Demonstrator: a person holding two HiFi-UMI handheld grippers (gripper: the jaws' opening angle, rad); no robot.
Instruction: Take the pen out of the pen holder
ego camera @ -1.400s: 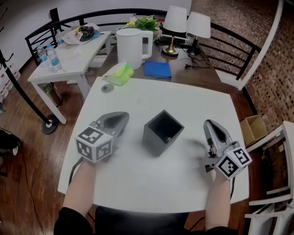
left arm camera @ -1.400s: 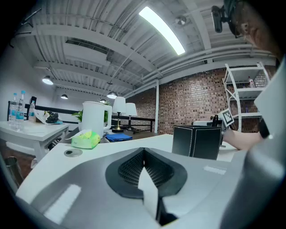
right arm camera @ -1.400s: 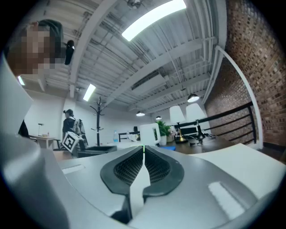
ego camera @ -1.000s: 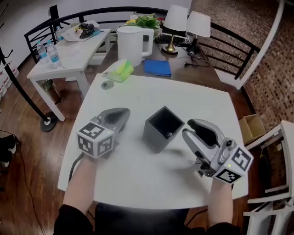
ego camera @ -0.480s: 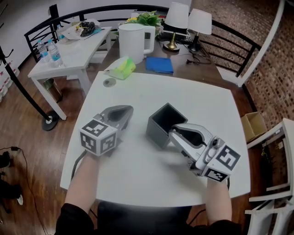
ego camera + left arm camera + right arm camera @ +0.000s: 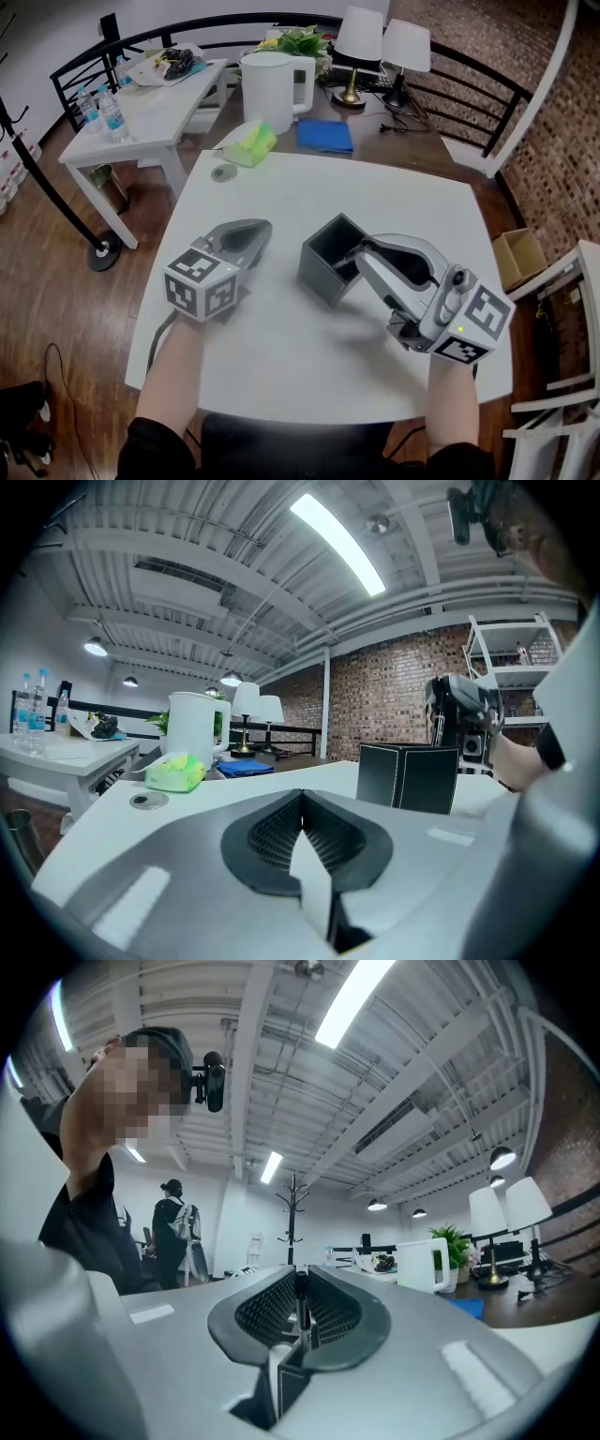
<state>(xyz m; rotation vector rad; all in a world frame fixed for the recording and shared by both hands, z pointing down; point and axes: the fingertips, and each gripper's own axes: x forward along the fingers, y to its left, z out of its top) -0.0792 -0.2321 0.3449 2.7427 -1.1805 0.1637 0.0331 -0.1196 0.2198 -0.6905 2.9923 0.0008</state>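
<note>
The dark square pen holder [image 6: 323,267] stands in the middle of the white table [image 6: 281,356]. My right gripper [image 6: 354,255] reaches level over the holder's right rim from the right. Its jaws are closing, with a thin dark pen [image 6: 300,1307] upright between the pads, which look pressed on it. In the right gripper view the holder's corner [image 6: 284,1387] shows just below the jaws. My left gripper [image 6: 255,228] rests shut and with nothing in it on the table, left of the holder. In the left gripper view, the holder [image 6: 408,775] stands ahead to the right, with the right gripper [image 6: 459,710] above it.
On the brown desk behind the table stand a white kettle [image 6: 272,89], a blue cloth [image 6: 323,136] and two lamps [image 6: 361,42]. A green tissue pack [image 6: 248,145] and a small round disc [image 6: 223,173] lie at the table's far left. A white chair [image 6: 562,366] stands at the right.
My right gripper swung from the table's right side to the holder's rim, dipped in, and its jaws narrowed round the pen. The left gripper stayed put.
</note>
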